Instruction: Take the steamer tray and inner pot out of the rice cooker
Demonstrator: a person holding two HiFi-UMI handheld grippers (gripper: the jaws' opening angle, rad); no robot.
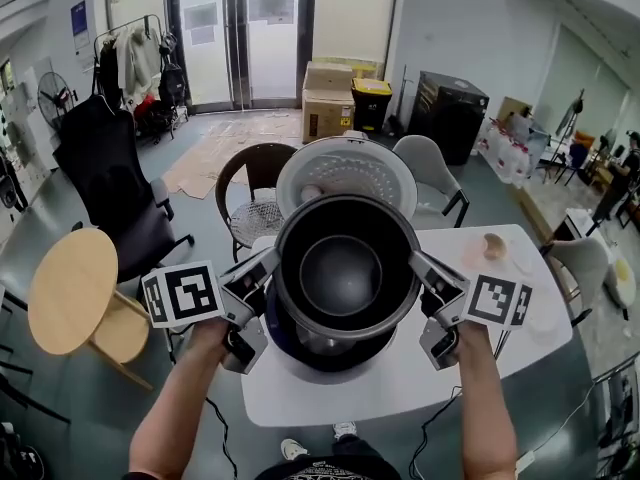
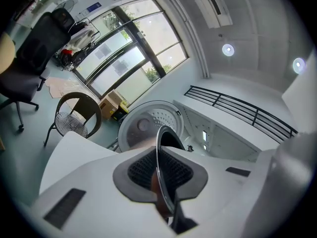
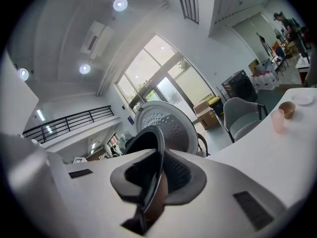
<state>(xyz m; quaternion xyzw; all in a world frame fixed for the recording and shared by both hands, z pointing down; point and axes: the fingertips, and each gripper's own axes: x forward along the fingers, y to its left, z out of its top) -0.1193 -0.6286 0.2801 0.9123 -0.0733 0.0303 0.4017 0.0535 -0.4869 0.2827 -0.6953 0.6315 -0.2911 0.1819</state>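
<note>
The dark inner pot (image 1: 345, 268) hangs above the white rice cooker (image 1: 322, 353), and I look straight into its empty bowl. My left gripper (image 1: 272, 268) is shut on the pot's left rim (image 2: 162, 175), which runs as a thin metal edge between the pads. My right gripper (image 1: 418, 270) is shut on the right rim (image 3: 156, 157). Behind the pot the cooker's lid (image 1: 345, 173) stands open, its perforated inner plate (image 3: 168, 120) facing me. No steamer tray shows in any view.
The cooker stands on a white table (image 1: 505, 333). A brown bowl (image 1: 493, 246), a pink cup (image 3: 278, 120) and a plate (image 3: 303, 99) lie at its far right. A brown chair (image 1: 250, 183) and a grey chair (image 1: 432, 173) stand behind it, a round wooden table (image 1: 70, 288) to the left.
</note>
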